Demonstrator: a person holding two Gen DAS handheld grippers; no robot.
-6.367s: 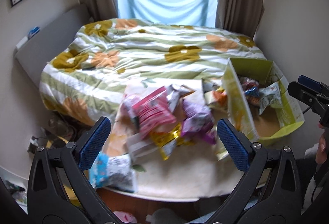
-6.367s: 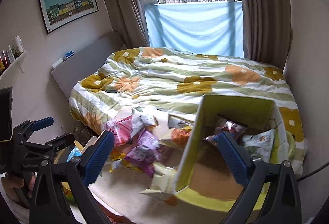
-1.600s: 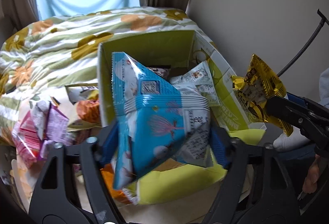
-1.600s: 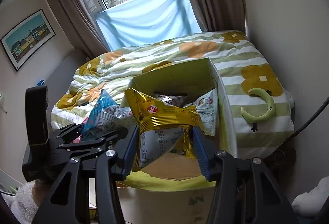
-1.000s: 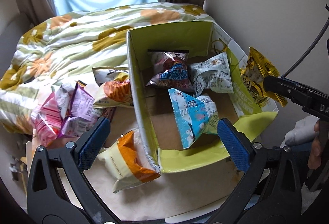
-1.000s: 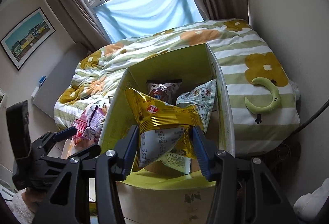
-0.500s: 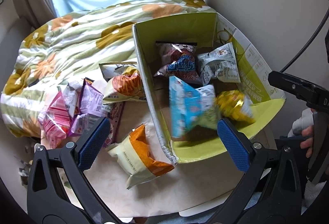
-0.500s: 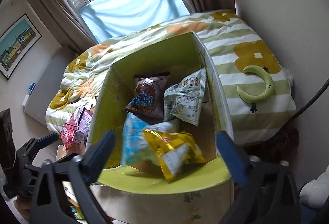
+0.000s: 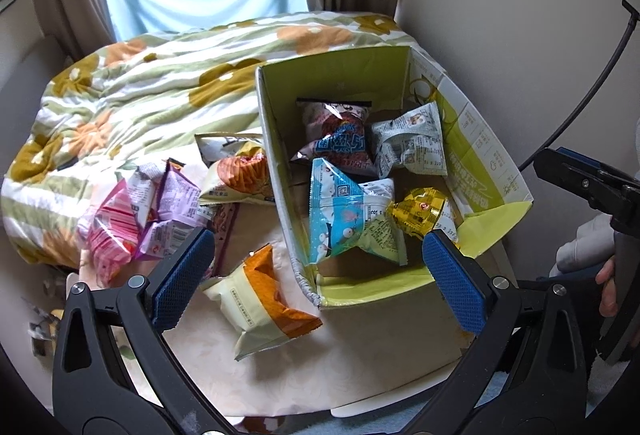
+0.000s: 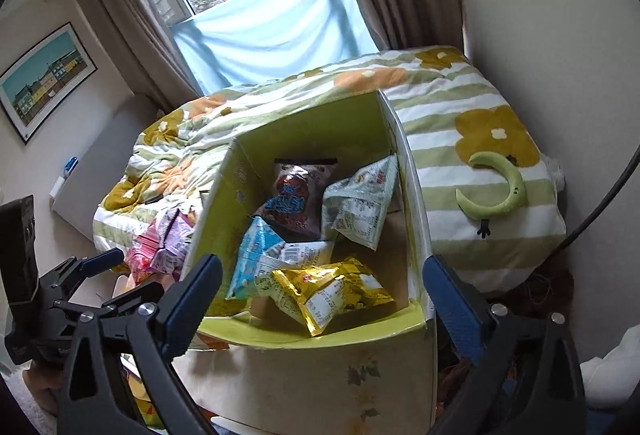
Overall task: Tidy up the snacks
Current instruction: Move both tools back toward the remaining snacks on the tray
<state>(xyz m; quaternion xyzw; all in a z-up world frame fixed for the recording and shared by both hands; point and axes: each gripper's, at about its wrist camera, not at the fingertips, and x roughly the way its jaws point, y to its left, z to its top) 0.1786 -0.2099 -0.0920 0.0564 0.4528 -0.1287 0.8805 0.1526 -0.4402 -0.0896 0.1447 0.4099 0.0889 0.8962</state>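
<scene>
A: So, where do the snacks sit?

B: Four packets lie inside the green cardboard box (image 9: 472,139), which stands open-topped at the right end of the small tabletop (image 9: 360,367). A dark red packet (image 9: 336,139) and a pale grey packet (image 9: 412,143) lean near the box's far wall. A blue packet (image 9: 344,215) lies nearer, touching the box's left wall, and a gold packet (image 10: 328,291) rests beside it at the near right corner.

A: And outside the box?

B: An orange-and-cream packet (image 9: 260,295) lies on the tabletop just left of the box's near corner. An orange-printed packet (image 9: 236,175) leans against the box's left wall farther back. Pink and purple packets (image 9: 148,211) are heaped at the tabletop's left edge, against the flowered bedspread (image 9: 132,103).

A: What are the claws doing?

B: The left gripper (image 9: 316,275) is spread wide and carries nothing; its blue pads straddle the box's near left corner from above. The right gripper (image 10: 324,307) has just been opening and now gapes wide too, nothing between its pads, hanging over the box's near wall above the gold packet.

A: Any open room?

B: The box floor shows bare cardboard at the right, beyond the gold packet. The tabletop's near edge is bare in front of the box.
</scene>
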